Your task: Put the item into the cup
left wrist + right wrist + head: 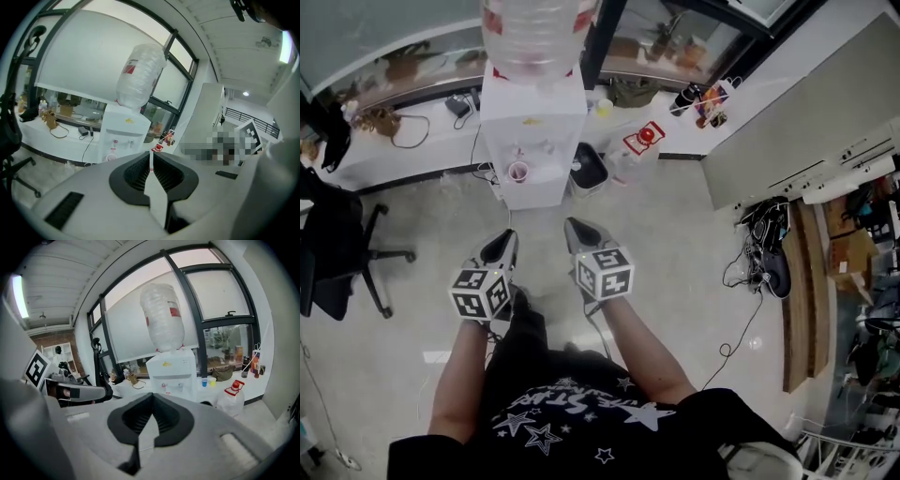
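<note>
My left gripper [503, 246] and right gripper [579, 232] are held side by side above the floor, both pointing at a white water dispenser [532, 131]. Each has its jaws closed together with nothing between them, as the left gripper view [151, 154] and the right gripper view [151, 397] show. A small pink cup [518, 172] stands on the dispenser's tray under the taps, and it also shows in the left gripper view [111, 157]. A yellow cup [604, 107] and a blue cup [204, 382] sit on the ledge behind. I see no loose item near either gripper.
A black office chair [347, 253] stands at the left. Right of the dispenser are a black bin [589, 169] and a clear jug with a red cap [642, 141]. Cables [764, 253] lie on the floor by the white partition at the right.
</note>
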Motion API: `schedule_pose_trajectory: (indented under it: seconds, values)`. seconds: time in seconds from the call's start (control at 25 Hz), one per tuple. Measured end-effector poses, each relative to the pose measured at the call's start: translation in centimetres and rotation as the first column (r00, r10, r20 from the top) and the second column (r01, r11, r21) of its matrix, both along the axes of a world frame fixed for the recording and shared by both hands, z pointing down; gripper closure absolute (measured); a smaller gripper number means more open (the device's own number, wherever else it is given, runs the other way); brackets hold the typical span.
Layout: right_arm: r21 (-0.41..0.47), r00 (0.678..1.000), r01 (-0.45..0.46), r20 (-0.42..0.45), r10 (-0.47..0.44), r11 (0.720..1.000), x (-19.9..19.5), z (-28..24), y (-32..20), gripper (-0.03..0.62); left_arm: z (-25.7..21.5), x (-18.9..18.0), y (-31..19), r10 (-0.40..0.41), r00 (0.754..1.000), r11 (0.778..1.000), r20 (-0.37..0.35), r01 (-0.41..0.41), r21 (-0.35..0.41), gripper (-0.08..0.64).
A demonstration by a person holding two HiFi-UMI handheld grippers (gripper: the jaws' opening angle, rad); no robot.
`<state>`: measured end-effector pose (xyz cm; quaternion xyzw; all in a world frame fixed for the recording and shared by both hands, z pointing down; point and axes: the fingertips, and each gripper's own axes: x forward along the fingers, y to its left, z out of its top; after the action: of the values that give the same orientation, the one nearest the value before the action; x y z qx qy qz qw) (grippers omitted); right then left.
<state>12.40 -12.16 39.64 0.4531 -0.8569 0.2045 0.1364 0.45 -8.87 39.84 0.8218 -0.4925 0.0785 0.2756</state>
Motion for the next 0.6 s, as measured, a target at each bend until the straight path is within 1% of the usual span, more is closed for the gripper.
schedule_pose_trajectory:
  seconds: [0.24, 0.6]
  values:
    - [0.023, 0.996, 0.068, 0.055, -0.070, 0.997, 2.1, -2.0, 5.0, 0.592, -1.7, 3.6, 4.2, 0.006, 1.000, 0.999, 0.022, -0.007, 0.036, 0.531]
    - [0.060, 0.994, 0.086, 0.066, -0.090, 0.994, 6.4, -3.7, 11.9, 0.592, -4.1, 7.2, 10.5, 0.000, 0.999, 0.996, 0.032, -0.003, 0.086, 0.531]
